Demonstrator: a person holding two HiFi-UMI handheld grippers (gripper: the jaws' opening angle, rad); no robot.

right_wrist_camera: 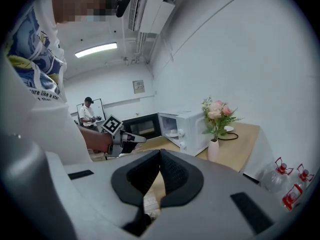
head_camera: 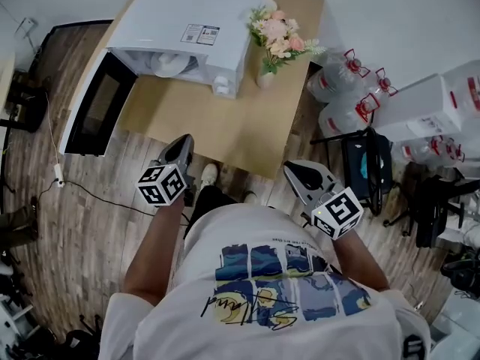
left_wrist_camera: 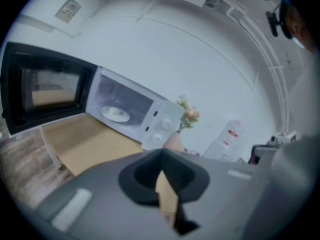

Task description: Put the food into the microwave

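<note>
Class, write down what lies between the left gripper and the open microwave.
Only bare tabletop lies between the left gripper and the microwave. The head view shows this stretch best.

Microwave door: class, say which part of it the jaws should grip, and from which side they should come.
Probably the free vertical edge of the microwave door, the end farthest from its hinge on the microwave. The door stands swung wide open, so that thin edge points towards the person; come from that near side, jaws straddling the panel.
</note>
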